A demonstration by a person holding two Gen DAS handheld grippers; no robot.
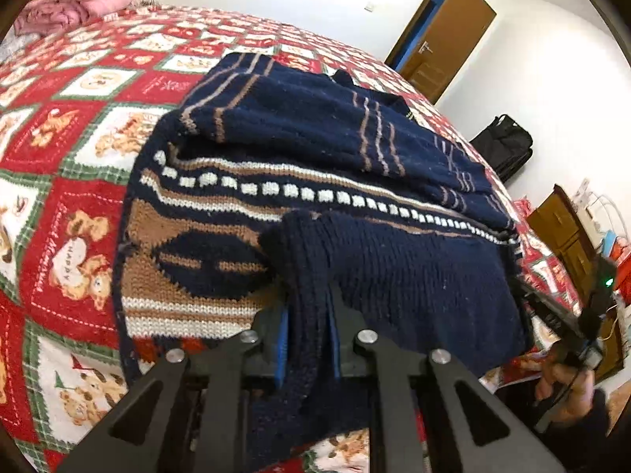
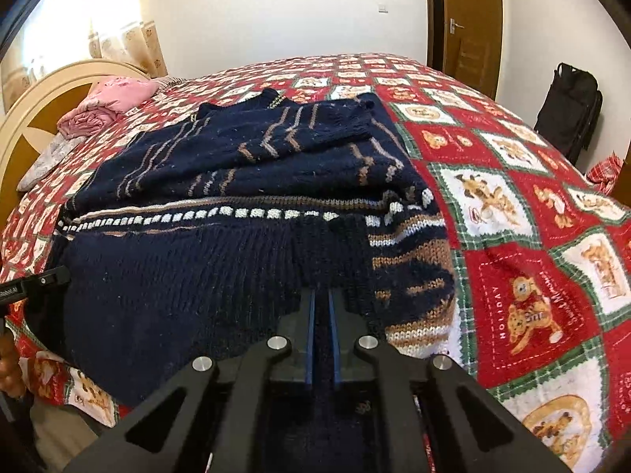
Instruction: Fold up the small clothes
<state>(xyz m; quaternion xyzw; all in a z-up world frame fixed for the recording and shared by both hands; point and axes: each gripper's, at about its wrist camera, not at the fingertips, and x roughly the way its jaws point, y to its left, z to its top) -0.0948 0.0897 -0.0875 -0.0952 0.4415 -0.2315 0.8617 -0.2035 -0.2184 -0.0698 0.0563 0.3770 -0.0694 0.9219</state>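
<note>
Both grippers pinch the sweater hem on the bed.
Left wrist view: the left gripper (image 1: 307, 315) is narrow, clamping a hem fold of the sweater (image 1: 315, 149), which lies on the quilt (image 1: 71, 181) toward 12 o'clock. Right wrist view: the right gripper (image 2: 321, 311) is nearly closed on the hem; the sweater (image 2: 236, 157) spreads from 10 to 1 o'clock.

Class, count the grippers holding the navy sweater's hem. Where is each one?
2. The left gripper pinches the sweater hem near its patterned left edge; the right gripper pinches the hem near the patterned right edge. Both sit at the near edge of the bed.
</note>
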